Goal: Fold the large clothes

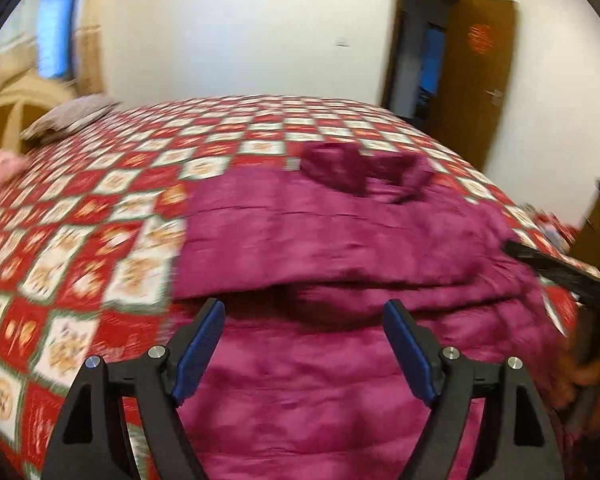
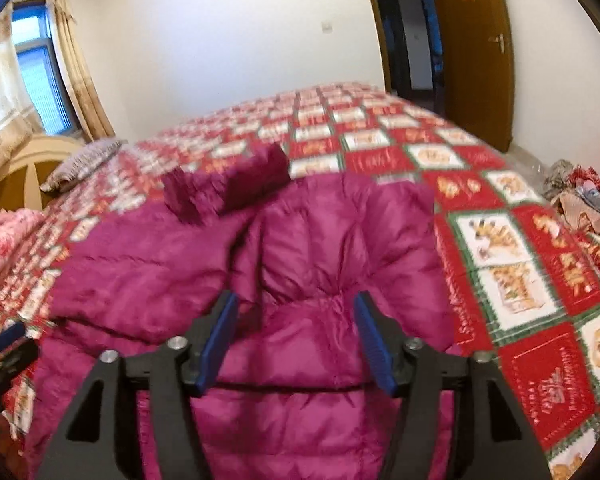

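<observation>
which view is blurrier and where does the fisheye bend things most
Left wrist view: heavier motion smear across the checked bedspread and magenta jacket. Right wrist view: sharper, the bedspread squares on the right readable, blurred on the left. Both views: the door and walls bow toward the dark corners.

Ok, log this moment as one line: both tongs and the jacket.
left tongs: open, empty | right tongs: open, empty | magenta puffer jacket: partly folded on checked bedspread, not gripped

Left gripper (image 1: pixel 304 308) angled downward, fingers (image 1: pixel 200 354) spread apart, right gripper (image 2: pixel 296 300) likewise angled down, nothing gripped
</observation>
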The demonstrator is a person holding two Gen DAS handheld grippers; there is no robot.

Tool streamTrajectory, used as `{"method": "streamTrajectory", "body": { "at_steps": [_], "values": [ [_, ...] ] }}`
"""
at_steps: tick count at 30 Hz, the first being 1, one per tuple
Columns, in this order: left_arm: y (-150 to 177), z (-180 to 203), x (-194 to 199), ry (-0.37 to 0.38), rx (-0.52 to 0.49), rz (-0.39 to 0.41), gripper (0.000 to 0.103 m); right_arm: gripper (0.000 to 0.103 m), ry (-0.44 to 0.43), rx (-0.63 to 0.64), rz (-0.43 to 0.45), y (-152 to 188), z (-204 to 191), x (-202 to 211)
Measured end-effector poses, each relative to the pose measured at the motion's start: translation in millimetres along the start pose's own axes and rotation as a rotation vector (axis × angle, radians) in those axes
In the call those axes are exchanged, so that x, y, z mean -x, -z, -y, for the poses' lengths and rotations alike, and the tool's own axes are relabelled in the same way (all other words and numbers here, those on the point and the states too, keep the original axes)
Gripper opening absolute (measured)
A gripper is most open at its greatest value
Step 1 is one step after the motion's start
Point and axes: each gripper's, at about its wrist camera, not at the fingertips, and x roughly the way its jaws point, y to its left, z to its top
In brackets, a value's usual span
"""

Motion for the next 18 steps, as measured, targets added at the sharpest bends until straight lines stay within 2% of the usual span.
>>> {"method": "streamTrajectory", "body": {
  "at_steps": [1, 5, 9, 10, 11, 13, 17, 18],
  "values": [
    [-0.7, -7.6, -3.4, -0.042, 0.022, -0.014, 0.081, 0.076, -0.01, 0.005, 0.003, -3.7, -4.9, 2.2],
    [-6.8, -21.6, -6.3, -0.141, 0.047, -0.015, 0.081, 0.077, -0.009, 0.034, -0.018, -19.6, -29.9, -11.4],
    [-18.2, -20.8, -1.4, -0.234, 0.011, 0.009, 0.081, 0.077, 0.063, 0.057, -0.104, -21.4, -42.4, -50.5],
    [-20.8, -20.0, 0.4, -0.261, -0.004, 0.018, 0.081, 0.071, 0.069, 0.058, -0.132, -18.8, -42.8, -60.3],
    [-23.4, -19.3, 3.5, -0.291, -0.021, 0.031, 0.081, 0.055, 0.075, 0.062, -0.156, -15.7, -42.2, -66.9],
    [-25.9, -18.3, 6.4, -0.318, -0.04, 0.048, 0.081, 0.04, 0.061, 0.078, -0.218, -6.4, -42.6, -80.8],
    [-29.1, -18.9, 6.3, -0.344, -0.062, 0.054, 0.081, 0.026, 0.084, 0.118, -0.193, -2.1, -44.5, -68.6],
    [-29.7, -18.5, 5.7, -0.351, -0.068, 0.051, 0.081, 0.026, 0.088, 0.121, -0.183, -3.2, -43.7, -62.9]
  ]
}}
